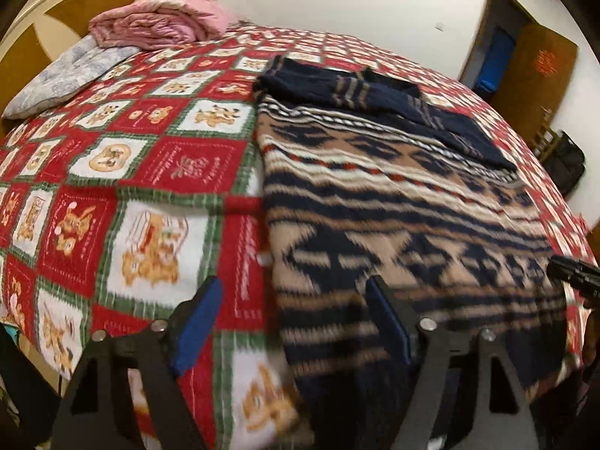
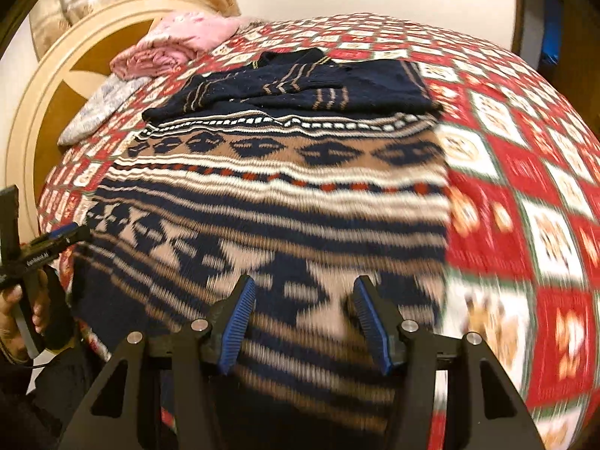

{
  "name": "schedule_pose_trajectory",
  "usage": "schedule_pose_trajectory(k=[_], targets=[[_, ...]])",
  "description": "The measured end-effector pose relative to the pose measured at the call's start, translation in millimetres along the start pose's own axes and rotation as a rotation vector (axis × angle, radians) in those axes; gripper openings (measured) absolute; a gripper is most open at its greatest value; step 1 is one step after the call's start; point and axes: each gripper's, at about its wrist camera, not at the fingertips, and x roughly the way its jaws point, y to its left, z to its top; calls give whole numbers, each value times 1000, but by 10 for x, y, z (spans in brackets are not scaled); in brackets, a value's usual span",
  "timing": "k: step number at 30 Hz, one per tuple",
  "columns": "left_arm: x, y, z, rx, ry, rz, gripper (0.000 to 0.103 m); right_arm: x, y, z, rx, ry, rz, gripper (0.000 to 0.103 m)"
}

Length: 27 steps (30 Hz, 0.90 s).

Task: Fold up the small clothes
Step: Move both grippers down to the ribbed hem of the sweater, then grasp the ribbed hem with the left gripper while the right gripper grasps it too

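Blue ribbed pads [image 2: 240,322] fill the bottom of the right wrist view, where the right gripper [image 2: 303,322] hangs with its jaws partly apart and nothing between them, only blurred knit below. That knit is the patterned sweater [image 2: 285,195]: thick wool in navy, tan and cream bands, diamond shapes across the middle of the frame, a thin red-dotted stripe beneath them, lying flat on the bedspread [image 2: 525,172]. Its navy sleeves [image 2: 300,82] are folded across the top, with tan stripes at the cuffs.

Over in the left wrist view, the left gripper [image 1: 292,322] sits at the bottom of the frame, jaws standing wide, empty, straddling the sweater's left edge where it meets the quilted red-and-white checks with bear prints. At upper left a pink puffy quilt [image 1: 161,18] rests bunched on a grey floral pillow [image 1: 71,75], against a curved wooden headboard [image 1: 22,37]. A hand [image 2: 22,300] grips the other tool's handle at lower left of the right view.
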Motion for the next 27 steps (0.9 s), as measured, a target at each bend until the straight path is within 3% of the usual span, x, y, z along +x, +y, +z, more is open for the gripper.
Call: schedule_pose_trajectory(k=[8,14,16,19,21,22,27], targets=[[-114,-50,-370,51,49,-9,64,-261,-79,-481,77,-23,-6,56],[-154,-59,-515,15,96,-56,55,-355,-202,-822,150,-26,9,56],[-145,-85,-550,17,104,-63,52,-353,-234,-870,163,-16,18,48],[-148,-136,-585,34,102,-53,43,-380,-290,-951,188,-15,25,45],[-172,-171,-597,45,93,-55,27,-379,-318,-983,202,-10,44,45],[-178,-173,-596,48,93,-60,25,-375,-309,-991,203,-9,44,45],[-142,-202,-618,51,98,-45,27,-350,-253,-1011,187,0,39,45]])
